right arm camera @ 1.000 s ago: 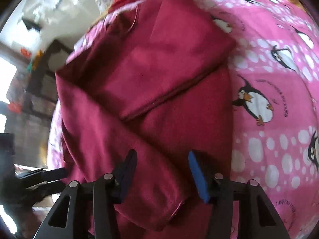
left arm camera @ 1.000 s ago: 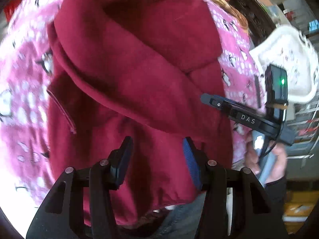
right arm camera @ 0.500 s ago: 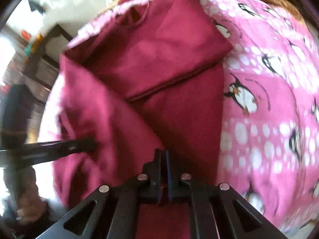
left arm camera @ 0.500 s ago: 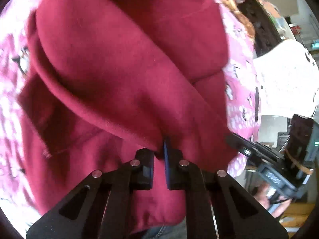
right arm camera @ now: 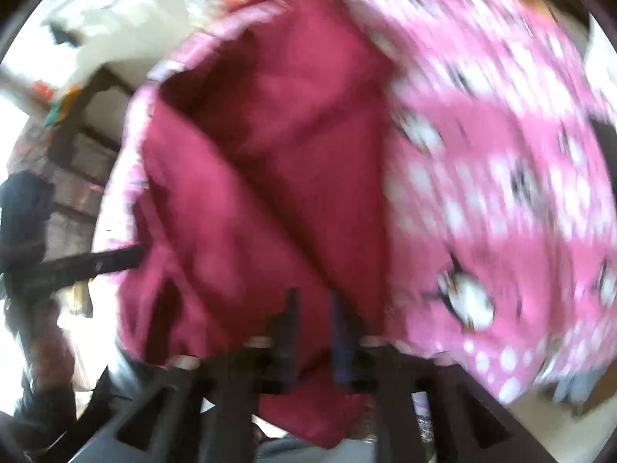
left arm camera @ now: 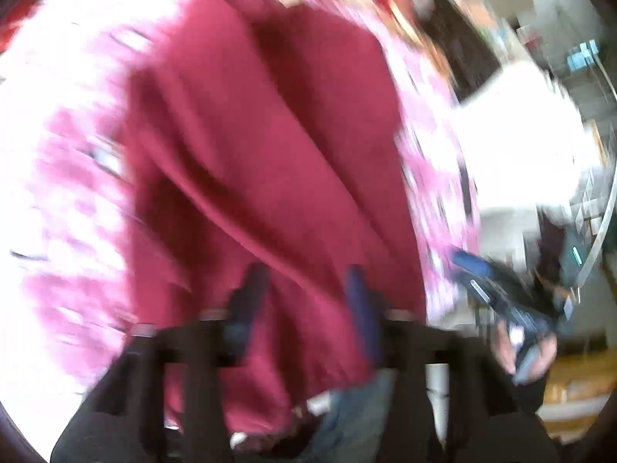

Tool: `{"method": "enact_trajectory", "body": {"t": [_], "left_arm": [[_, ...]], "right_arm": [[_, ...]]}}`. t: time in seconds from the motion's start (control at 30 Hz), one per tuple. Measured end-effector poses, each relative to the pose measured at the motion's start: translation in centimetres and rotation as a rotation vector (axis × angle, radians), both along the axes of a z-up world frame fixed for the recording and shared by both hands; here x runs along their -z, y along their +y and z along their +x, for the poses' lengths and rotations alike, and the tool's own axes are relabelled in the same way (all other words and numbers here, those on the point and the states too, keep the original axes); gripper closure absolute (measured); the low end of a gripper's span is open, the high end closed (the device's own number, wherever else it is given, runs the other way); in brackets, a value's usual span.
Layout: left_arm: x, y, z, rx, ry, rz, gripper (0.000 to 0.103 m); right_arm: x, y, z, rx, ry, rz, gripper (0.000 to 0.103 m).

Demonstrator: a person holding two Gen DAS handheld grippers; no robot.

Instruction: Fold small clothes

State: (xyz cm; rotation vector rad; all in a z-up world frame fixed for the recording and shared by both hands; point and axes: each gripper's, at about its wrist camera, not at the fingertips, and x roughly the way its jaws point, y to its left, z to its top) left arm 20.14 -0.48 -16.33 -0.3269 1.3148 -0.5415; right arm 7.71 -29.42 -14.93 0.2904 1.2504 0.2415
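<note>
A dark red small garment lies partly folded on a pink penguin-print blanket; it also shows in the right wrist view. Both views are motion-blurred. My left gripper is open, its fingers standing apart over the garment's near hem. My right gripper has its jaws a little apart, with red cloth between and below them. The right gripper also shows at the right edge of the left wrist view. The left gripper shows at the left of the right wrist view.
The blanket covers the bed to the right of the garment. A white basket stands beyond the bed's right edge. Dark furniture stands off the bed's left edge. The person's jeans show below the hem.
Both grippers were shut on the garment's near edge half a second ago; now both have opened and pulled back, the left wider. The views have swung and blurred.
</note>
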Motion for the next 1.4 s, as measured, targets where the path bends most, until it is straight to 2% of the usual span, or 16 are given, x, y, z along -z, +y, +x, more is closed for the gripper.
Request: {"method": "enact_trajectory", "body": {"t": [0.03, 0.13, 0.2, 0.27, 0.37, 0.43, 0.63, 0.67, 0.7, 0.73, 0.83, 1.0, 1.2, 1.3, 1.37, 1.4], "left_arm": [[-0.4, 2.2, 1.8, -0.105, -0.028, 0.032, 0.036], [0.6, 6.2, 6.6, -0.319, -0.014, 0.141, 0.037], [1.8, 7.3, 8.8, -0.383, 0.017, 0.123, 0.038], [3.4, 8.1, 11.0, -0.435, 0.064, 0.097, 0.039], [5.4, 9.8, 13.3, -0.443, 0.138, 0.032, 0.053], [6.8, 9.7, 14.6, -0.434, 0.194, -0.021, 0.060], [7.1, 10.6, 15.0, -0.454, 0.225, -0.137, 0.064], [7.1, 10.6, 15.3, -0.461, 0.220, -0.117, 0.072], [7.1, 10.7, 15.4, -0.451, 0.224, -0.119, 0.090], [7.3, 10.8, 15.5, -0.449, 0.237, -0.128, 0.090], [6.4, 12.3, 14.9, -0.462, 0.208, -0.184, 0.092], [6.9, 14.2, 13.9, -0.500, 0.215, -0.234, 0.093], [8.7, 14.6, 14.0, -0.522, 0.257, -0.267, 0.090], [6.9, 15.7, 13.0, -0.529, 0.215, -0.237, 0.088], [5.1, 16.5, 11.5, -0.520, 0.125, -0.145, 0.070], [3.9, 16.6, 10.8, -0.504, 0.076, -0.107, 0.051]], "right_arm": [[-1.6, 0.8, 0.8, -0.026, -0.054, 0.009, 0.022], [-4.0, 4.1, 5.1, -0.126, -0.125, 0.073, 0.019], [-4.1, 6.3, 8.8, -0.163, -0.133, 0.114, 0.020], [-3.8, 9.5, 13.9, -0.196, -0.108, 0.147, 0.027], [-2.8, 13.5, 20.9, -0.221, -0.044, 0.203, 0.032], [-2.1, 16.3, 24.8, -0.232, -0.005, 0.177, 0.040], [1.1, 21.8, 33.3, -0.259, 0.091, 0.129, 0.046], [1.7, 22.7, 34.1, -0.269, 0.111, 0.116, 0.062], [2.5, 23.5, 34.9, -0.279, 0.137, 0.109, 0.076], [2.9, 23.8, 35.4, -0.278, 0.153, 0.111, 0.095], [2.1, 23.8, 36.3, -0.258, 0.134, 0.112, 0.099], [-0.6, 22.3, 36.5, -0.230, 0.036, 0.076, 0.099], [4.3, 21.2, 38.8, -0.147, 0.066, 0.019, 0.099], [5.0, 20.1, 38.4, -0.112, 0.081, 0.107, 0.097], [3.2, 19.1, 37.0, -0.095, 0.051, 0.138, 0.077], [1.7, 18.6, 35.5, -0.091, 0.013, 0.138, 0.066]]}}
